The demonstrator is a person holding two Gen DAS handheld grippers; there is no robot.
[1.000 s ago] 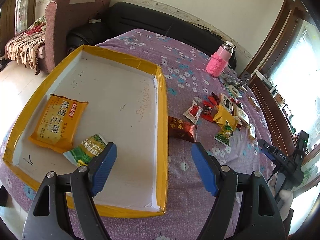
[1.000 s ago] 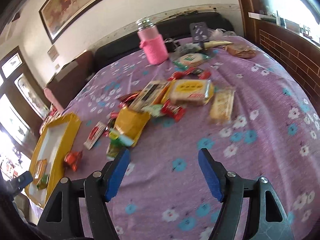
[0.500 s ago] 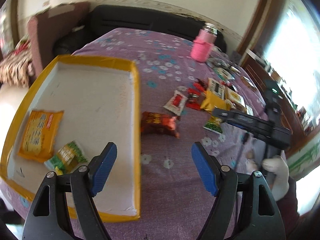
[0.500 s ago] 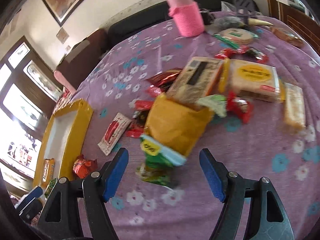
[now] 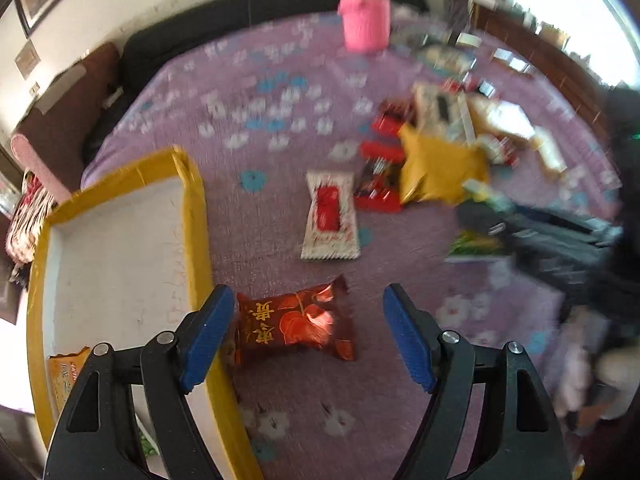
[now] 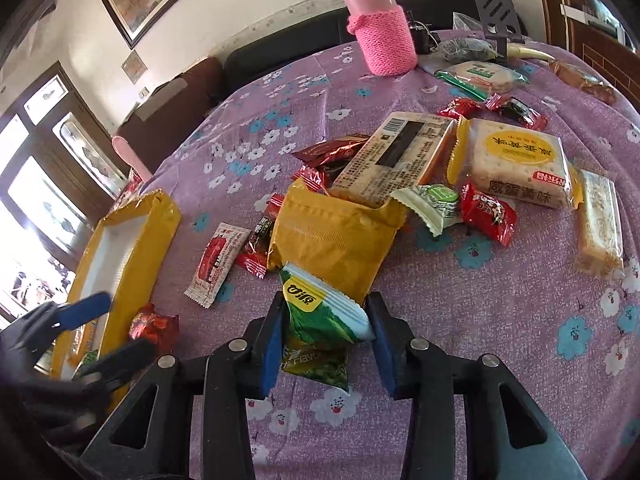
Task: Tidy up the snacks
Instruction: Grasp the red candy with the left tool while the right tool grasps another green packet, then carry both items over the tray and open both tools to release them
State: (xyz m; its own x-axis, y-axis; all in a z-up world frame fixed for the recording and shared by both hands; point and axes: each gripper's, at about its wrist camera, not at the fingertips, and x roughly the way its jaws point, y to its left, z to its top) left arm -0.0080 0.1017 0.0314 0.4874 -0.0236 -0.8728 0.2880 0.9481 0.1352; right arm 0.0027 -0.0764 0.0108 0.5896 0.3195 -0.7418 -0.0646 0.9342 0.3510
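My left gripper [image 5: 306, 344] is open, its blue pads on either side of a dark red foil snack pack [image 5: 294, 326] lying on the purple cloth beside the yellow-rimmed tray [image 5: 196, 216]. My right gripper [image 6: 326, 340] has closed onto a green and yellow snack packet [image 6: 324, 316], its pads touching both sides. Behind it lies a pile of snacks with a large yellow pouch [image 6: 336, 236]. The left gripper also shows in the right wrist view [image 6: 108, 328], around the red pack [image 6: 154, 326].
A white and red sachet [image 5: 330, 216] lies ahead of the left gripper. A pink bottle [image 6: 380, 28] stands at the back. Cracker packs [image 6: 516, 160] and small red candies [image 6: 486, 212] lie to the right. An orange pack [image 5: 66, 376] lies in the tray.
The left gripper moved right from over the tray to straddle the red foil pack. The right gripper advanced to the pile and closed on the green packet.
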